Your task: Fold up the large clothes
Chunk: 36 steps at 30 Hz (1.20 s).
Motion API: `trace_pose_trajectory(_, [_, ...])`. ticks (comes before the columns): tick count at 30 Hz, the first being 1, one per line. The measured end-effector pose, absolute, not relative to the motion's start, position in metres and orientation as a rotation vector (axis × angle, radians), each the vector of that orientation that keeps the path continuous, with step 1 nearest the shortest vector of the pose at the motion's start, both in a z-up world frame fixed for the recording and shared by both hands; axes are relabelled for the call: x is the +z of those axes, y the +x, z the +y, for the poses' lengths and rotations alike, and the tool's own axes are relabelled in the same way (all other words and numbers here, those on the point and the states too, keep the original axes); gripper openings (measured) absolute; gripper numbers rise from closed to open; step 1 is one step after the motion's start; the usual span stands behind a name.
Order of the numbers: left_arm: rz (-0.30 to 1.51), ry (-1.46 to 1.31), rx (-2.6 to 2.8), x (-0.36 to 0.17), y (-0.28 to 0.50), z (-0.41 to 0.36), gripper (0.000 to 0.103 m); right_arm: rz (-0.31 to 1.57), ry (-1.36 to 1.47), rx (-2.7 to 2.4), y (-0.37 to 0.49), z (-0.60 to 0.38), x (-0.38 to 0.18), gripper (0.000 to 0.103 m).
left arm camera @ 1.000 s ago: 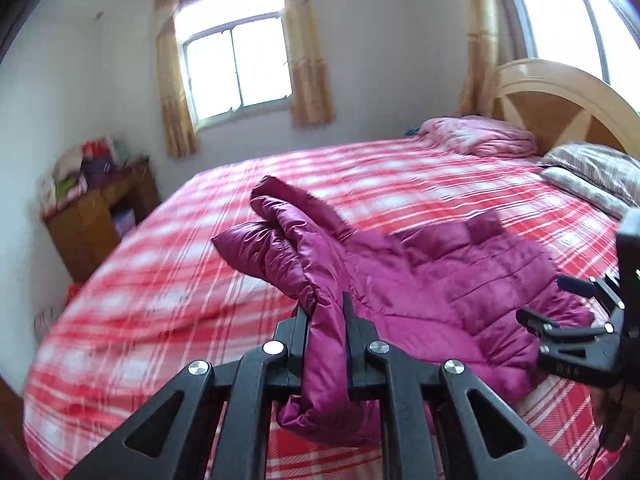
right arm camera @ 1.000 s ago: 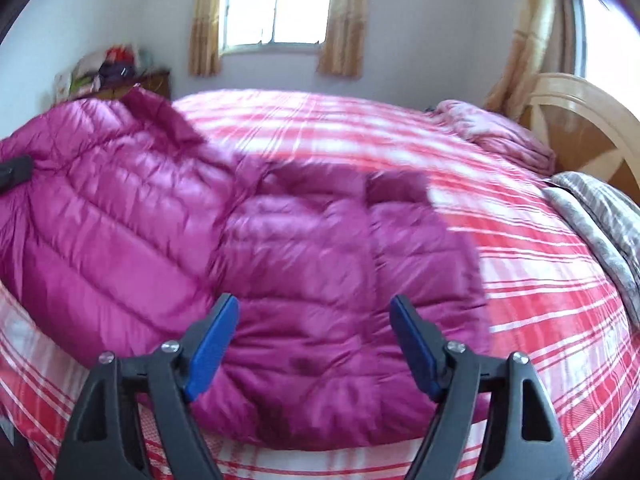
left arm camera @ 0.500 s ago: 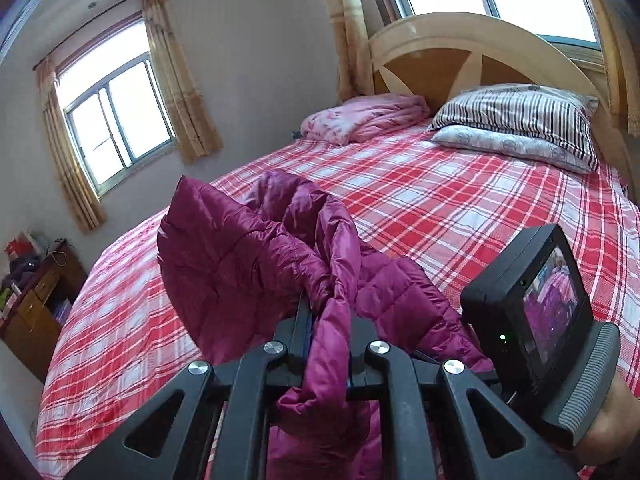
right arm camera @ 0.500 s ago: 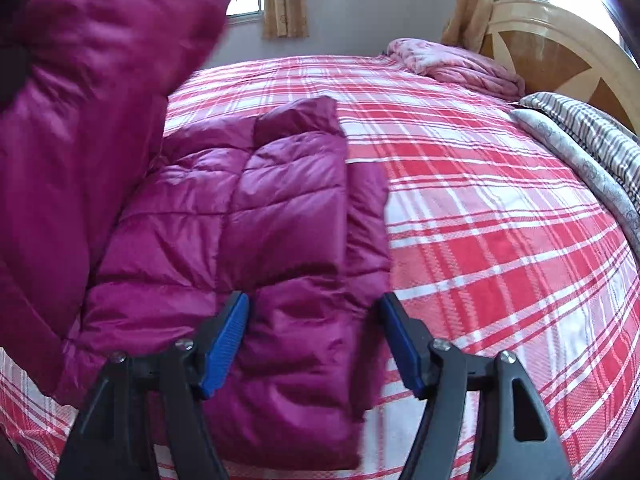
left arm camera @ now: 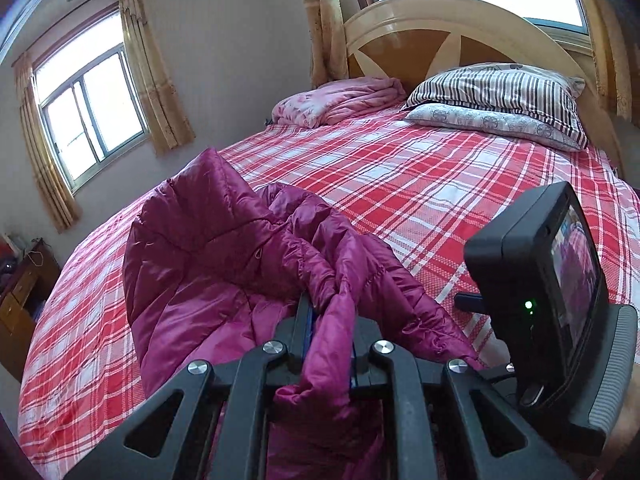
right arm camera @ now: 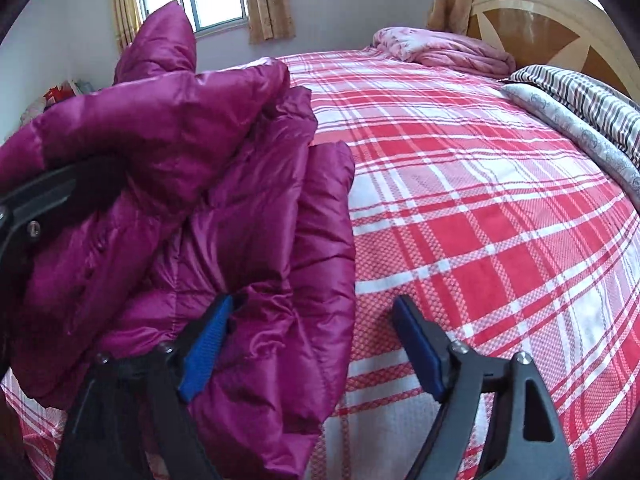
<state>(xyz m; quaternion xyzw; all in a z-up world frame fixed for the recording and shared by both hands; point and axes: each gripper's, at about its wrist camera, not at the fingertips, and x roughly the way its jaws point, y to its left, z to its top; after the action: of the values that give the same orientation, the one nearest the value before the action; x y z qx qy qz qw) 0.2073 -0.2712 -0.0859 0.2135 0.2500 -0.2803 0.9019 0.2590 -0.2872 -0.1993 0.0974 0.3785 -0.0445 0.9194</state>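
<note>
Left gripper clamped on magenta jacket, raised above plaid bed; right gripper jaws apart, straddling its edge.

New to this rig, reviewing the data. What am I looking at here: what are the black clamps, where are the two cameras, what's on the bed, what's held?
No robot arm: a person holds a two-finger clamp in each hand, with a fisheye camera on each looking along the fingers. One picture comes from each clamp.

The left gripper has its jaws shut on a fold of the purple puffer jacket, lifting part of it. The right gripper has its jaws open, the jacket's edge lying between them, nothing pinched. The black box with a screen in the left view is the right clamp's camera.

The jacket lies on a bed with a red plaid sheet; pillows and a pink blanket sit by the headboard.
</note>
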Motion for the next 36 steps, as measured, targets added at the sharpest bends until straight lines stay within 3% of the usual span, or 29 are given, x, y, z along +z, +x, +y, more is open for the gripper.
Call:
trace_pose_trajectory(3, [0.489, 0.448, -0.568, -0.074, 0.2, -0.269, 0.021, 0.777, 0.181, -0.103, 0.26, -0.286, -0.201, 0.083])
trace_pose_trajectory(5, [0.41, 0.449, -0.549, -0.058, 0.189, -0.268, 0.031, 0.777, 0.173, -0.108, 0.26, -0.284, -0.202, 0.084])
trace_pose_trajectory(6, [0.367, 0.428, -0.545, -0.047, 0.184, -0.263, 0.047, 0.777, 0.168, -0.108, 0.26, -0.284, -0.202, 0.084])
trace_pose_trajectory(7, [0.31, 0.388, -0.517, -0.032, 0.179, -0.255, 0.074, 0.776, 0.165, -0.108, 0.26, -0.283, -0.202, 0.085])
trace_pose_trajectory(9, [0.216, 0.334, -0.457, -0.012, 0.174, -0.239, 0.102, 0.777, 0.164, -0.108, 0.259, -0.282, -0.201, 0.085])
trace_pose_trajectory(13, [0.215, 0.313, -0.267, -0.01, 0.205, -0.211, 0.102, 0.777, 0.158, -0.111, 0.259, -0.281, -0.201, 0.085])
trace_pose_trajectory(19, [0.402, 0.366, -0.111, -0.067, 0.272, -0.196, 0.102, 0.775, 0.15, -0.114, 0.258, -0.281, -0.202, 0.085])
trace_pose_trajectory(23, [0.445, 0.337, -0.152, -0.082, 0.279, -0.197, 0.102, 0.768, 0.172, -0.113, 0.254, -0.285, -0.196, 0.084])
trace_pose_trajectory(25, [0.463, 0.327, -0.199, -0.085, 0.282, -0.202, 0.102, 0.731, 0.205, -0.149, 0.244, -0.294, -0.182, 0.078])
trace_pose_trajectory(31, [0.455, 0.374, -0.261, -0.095, 0.274, -0.216, 0.102, 0.445, 0.275, -0.194, 0.184, -0.31, -0.112, 0.078])
trace_pose_trajectory(34, [0.452, 0.384, -0.282, -0.096, 0.271, -0.22, 0.102, 0.461, 0.32, -0.028, 0.2, -0.3, -0.104, 0.078])
trace_pose_trajectory(36, [0.449, 0.38, -0.291, -0.093, 0.27, -0.219, 0.102, 0.511, 0.293, 0.033, 0.218, -0.287, -0.113, 0.071])
